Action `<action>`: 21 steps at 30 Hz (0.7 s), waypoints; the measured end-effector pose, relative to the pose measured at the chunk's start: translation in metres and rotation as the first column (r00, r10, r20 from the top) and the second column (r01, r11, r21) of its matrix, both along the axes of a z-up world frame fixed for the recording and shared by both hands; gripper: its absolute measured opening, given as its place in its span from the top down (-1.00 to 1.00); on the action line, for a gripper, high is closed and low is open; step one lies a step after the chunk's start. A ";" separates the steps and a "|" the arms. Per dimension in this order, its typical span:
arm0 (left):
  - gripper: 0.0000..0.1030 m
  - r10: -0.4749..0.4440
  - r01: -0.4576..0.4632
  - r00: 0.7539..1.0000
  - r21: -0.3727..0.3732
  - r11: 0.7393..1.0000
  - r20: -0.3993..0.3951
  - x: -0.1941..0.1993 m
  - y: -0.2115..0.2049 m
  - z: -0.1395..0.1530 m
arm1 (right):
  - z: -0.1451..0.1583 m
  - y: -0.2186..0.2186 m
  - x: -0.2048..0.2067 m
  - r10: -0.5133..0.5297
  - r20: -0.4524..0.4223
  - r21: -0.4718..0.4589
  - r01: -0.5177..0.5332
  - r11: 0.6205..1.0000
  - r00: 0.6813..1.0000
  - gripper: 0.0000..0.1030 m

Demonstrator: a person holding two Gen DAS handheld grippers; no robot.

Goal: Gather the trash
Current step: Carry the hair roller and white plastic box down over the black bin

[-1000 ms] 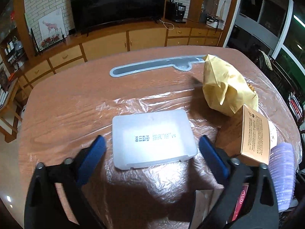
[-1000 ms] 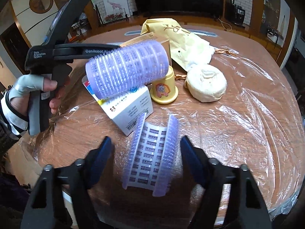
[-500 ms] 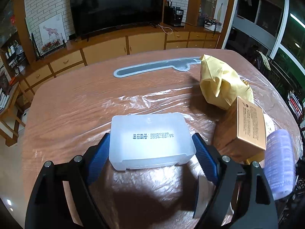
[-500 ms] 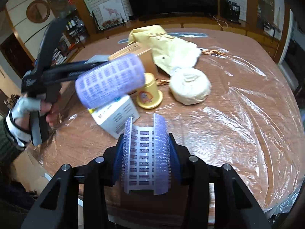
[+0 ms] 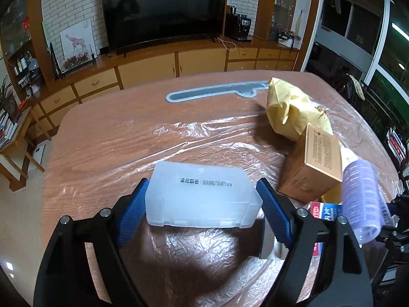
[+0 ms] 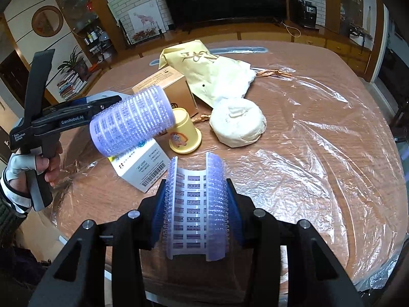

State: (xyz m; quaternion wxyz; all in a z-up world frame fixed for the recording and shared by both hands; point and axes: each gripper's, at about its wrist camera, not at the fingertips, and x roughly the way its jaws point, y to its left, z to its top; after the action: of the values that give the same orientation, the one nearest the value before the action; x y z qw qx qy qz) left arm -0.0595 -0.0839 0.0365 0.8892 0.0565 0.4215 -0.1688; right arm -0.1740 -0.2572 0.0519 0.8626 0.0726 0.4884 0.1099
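My left gripper (image 5: 203, 204) is shut on a translucent white plastic box (image 5: 202, 194) and holds it lifted above the plastic-covered table (image 5: 115, 140). My right gripper (image 6: 195, 204) is shut on a broken purple hair-roller piece (image 6: 196, 204), held above the table's near edge. A whole purple hair roller (image 6: 130, 124) lies on a white carton (image 6: 141, 165); it also shows in the left wrist view (image 5: 363, 199). The left gripper also shows in the right wrist view (image 6: 102, 101) at the left.
A brown cardboard box (image 6: 166, 84), a yellow paper bag (image 6: 204, 71), an upturned yellow cup (image 6: 184, 134) and a white round bundle (image 6: 237, 125) lie mid-table. A grey flat tool (image 5: 214, 93) lies at the far edge. A clear plastic sheet (image 6: 319, 153) covers the table.
Both grippers closed from open: the left onto the white plastic box and lifted it, the right onto the purple roller piece and raised it.
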 end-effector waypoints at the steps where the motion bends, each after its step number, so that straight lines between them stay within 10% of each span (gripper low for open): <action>1: -0.64 0.003 -0.003 1.000 -0.005 1.000 0.002 -0.001 0.001 0.002 | 0.000 0.001 0.000 0.001 0.000 0.000 -0.001 1.000 1.000 0.18; 21: -0.64 0.030 -0.028 0.999 -0.068 0.997 0.026 -0.050 0.019 0.025 | 0.012 -0.010 -0.003 0.010 0.012 0.019 -0.010 1.000 1.000 0.18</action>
State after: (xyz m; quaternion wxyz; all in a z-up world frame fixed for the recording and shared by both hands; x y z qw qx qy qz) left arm -0.1093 -0.0647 0.0616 0.8987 0.0226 0.4041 -0.1691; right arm -0.1766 -0.2668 0.0636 0.8643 0.0777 0.4825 0.1191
